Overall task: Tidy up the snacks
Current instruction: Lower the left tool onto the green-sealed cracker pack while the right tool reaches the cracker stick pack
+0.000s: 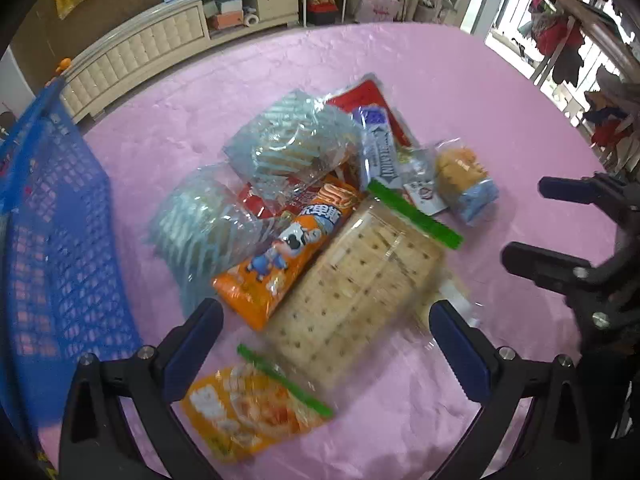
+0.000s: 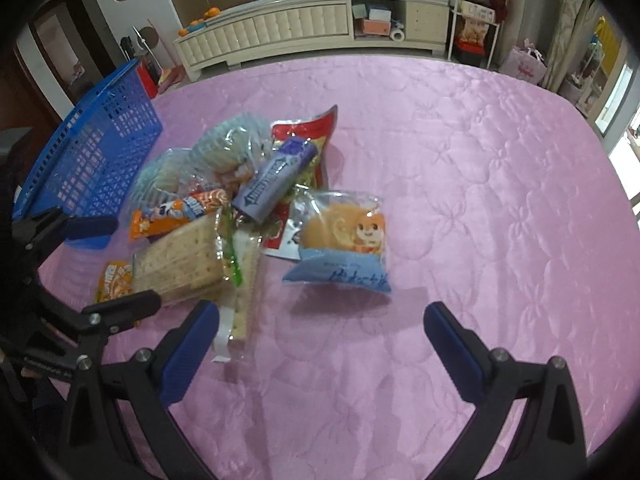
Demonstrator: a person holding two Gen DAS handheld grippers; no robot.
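Snacks (image 1: pixel 320 216) lay heaped on the pink surface (image 2: pixel 460 168) beside the blue basket (image 1: pixel 60 208), none sorted yet — left gripper (image 1: pixel 326 344) and right gripper (image 2: pixel 320 340) both had jaws wide open and empty, first grasp pending, likely the cracker pack (image 1: pixel 352 280).

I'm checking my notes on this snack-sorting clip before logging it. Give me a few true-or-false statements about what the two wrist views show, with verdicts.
1. Both claws are open and hold nothing. True: the left claw and the right claw are spread, with nothing between the fingers.
2. The blue basket already holds several snacks. False: no snack shows in it; they lie in a pile on the pink cloth.
3. The cracker pack lies right in front of the left claw. True.
4. The purple tube stands upright, apart from the pile. False: it lies on top of other packs.
5. The bun packet is the snack nearest the right claw. True.
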